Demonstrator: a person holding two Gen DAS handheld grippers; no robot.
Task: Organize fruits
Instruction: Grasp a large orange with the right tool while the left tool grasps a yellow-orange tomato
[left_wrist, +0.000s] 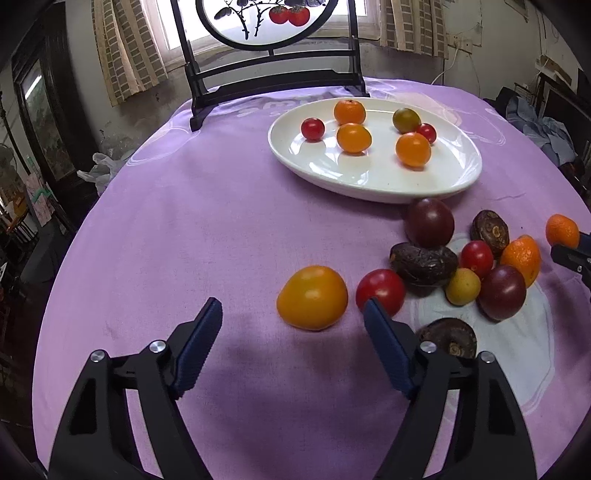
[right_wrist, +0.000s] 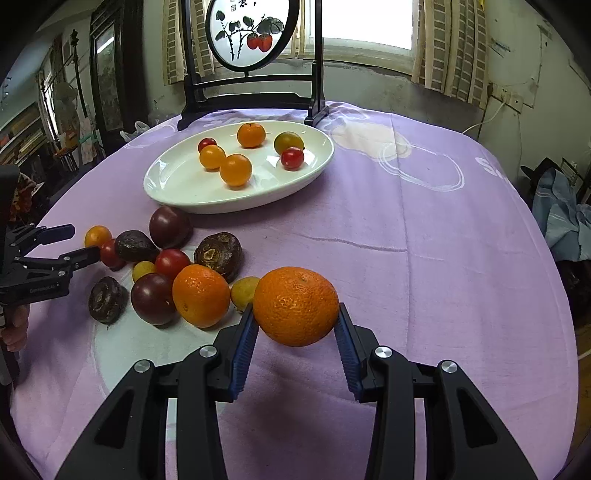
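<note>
A round table under a purple cloth (right_wrist: 424, 229) carries a white oval plate (right_wrist: 177, 192) toward its far edge, six small fruits inside. The right gripper (right_wrist: 295, 332) clamps a mandarin (right_wrist: 295, 306) between its blue pads, just off the cloth near the front edge. The left gripper (left_wrist: 293, 314) stands open, pads clear of the yellow tomato (left_wrist: 312, 297) just ahead. Loose fruit (right_wrist: 162, 273) clusters nearby.

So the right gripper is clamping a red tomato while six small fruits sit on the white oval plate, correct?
Not quite: the right gripper clamps a round orange mandarin, not a red tomato, as the right wrist view shows. Six small fruits do sit on the white oval plate.
</note>
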